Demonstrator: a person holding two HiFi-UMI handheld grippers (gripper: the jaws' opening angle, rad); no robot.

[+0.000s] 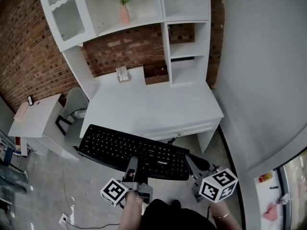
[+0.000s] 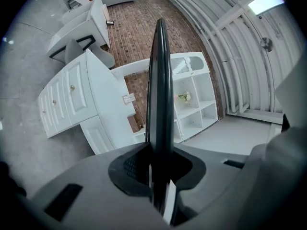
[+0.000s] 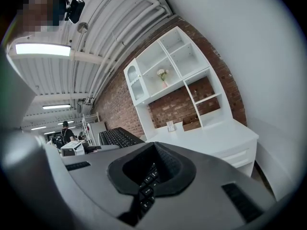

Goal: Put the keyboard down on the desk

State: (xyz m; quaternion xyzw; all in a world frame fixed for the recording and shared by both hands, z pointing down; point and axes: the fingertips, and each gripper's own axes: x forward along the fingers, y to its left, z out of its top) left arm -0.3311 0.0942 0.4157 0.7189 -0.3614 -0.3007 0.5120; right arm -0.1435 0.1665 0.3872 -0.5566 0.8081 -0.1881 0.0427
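Note:
A black keyboard [image 1: 129,150] hangs flat in the air just in front of the white desk [image 1: 158,107]. My left gripper [image 1: 131,170] is shut on the keyboard's near long edge, left of its middle. In the left gripper view the keyboard [image 2: 159,95] stands edge-on between the jaws of that gripper [image 2: 160,183], with the desk [image 2: 103,111] behind it. My right gripper [image 1: 194,164] is at the keyboard's right end. In the right gripper view the keys [image 3: 145,188] lie between the jaws, and the desk [image 3: 211,138] is ahead.
The desk carries a white hutch with shelves, a pink vase of flowers [image 1: 124,12] and a small card stand [image 1: 123,74]. A grey chair [image 1: 72,110] and a low white side table [image 1: 36,116] stand at the left. A pale wall [image 1: 268,71] bounds the right.

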